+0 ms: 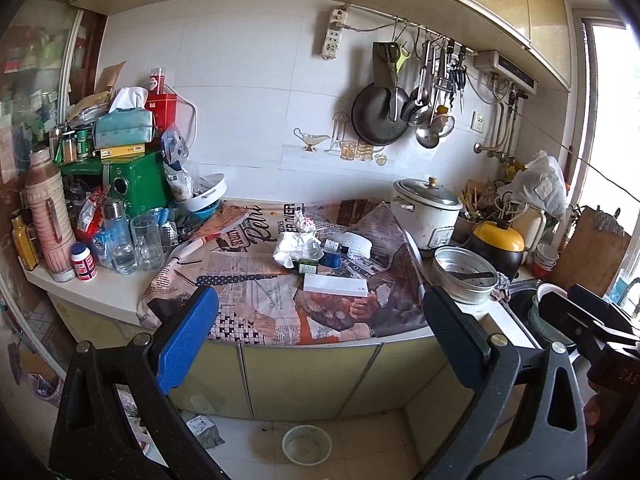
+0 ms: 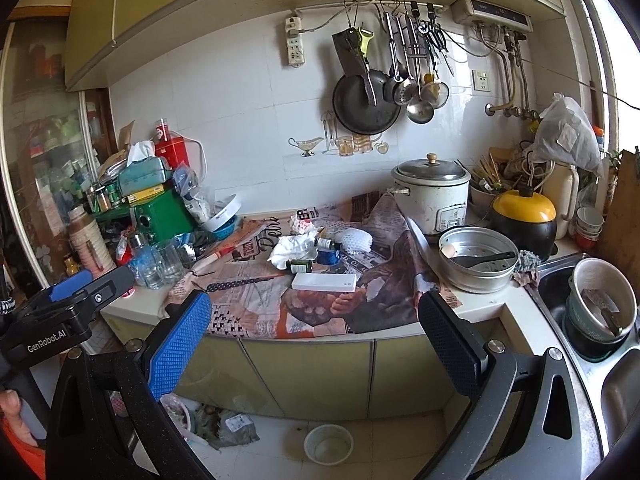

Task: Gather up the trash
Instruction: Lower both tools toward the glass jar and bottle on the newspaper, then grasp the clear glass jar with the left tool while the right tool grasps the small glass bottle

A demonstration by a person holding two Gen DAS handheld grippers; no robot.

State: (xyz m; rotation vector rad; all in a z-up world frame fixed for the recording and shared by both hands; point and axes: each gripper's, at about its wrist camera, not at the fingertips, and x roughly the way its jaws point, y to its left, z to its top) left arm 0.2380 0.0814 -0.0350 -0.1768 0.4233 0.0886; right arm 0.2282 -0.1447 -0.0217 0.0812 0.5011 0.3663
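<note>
A heap of trash lies mid-counter on a newspaper-print cloth [image 1: 256, 304]: crumpled white tissue [image 1: 290, 250] [image 2: 290, 248], a small dark bottle [image 1: 306, 267] [image 2: 300, 266], a blue cap or jar [image 1: 330, 258] [image 2: 328, 256], white foam netting [image 1: 356, 244] [image 2: 354, 238] and a flat white box [image 1: 335, 285] [image 2: 323, 282]. My left gripper [image 1: 320, 344] is open and empty, held in front of the counter edge. My right gripper [image 2: 316, 344] is open and empty, also short of the counter. Each gripper shows at the side of the other's view.
A rice cooker [image 1: 426, 216] [image 2: 432, 196], a steel pot [image 1: 466, 278] [image 2: 478, 258] and a yellow-lidded black pot [image 2: 524, 218] stand right. Glasses, bottles and boxes crowd the left [image 1: 120, 216]. A sink with bowls [image 2: 600, 312] is far right. A white bowl [image 1: 307, 444] sits on the floor.
</note>
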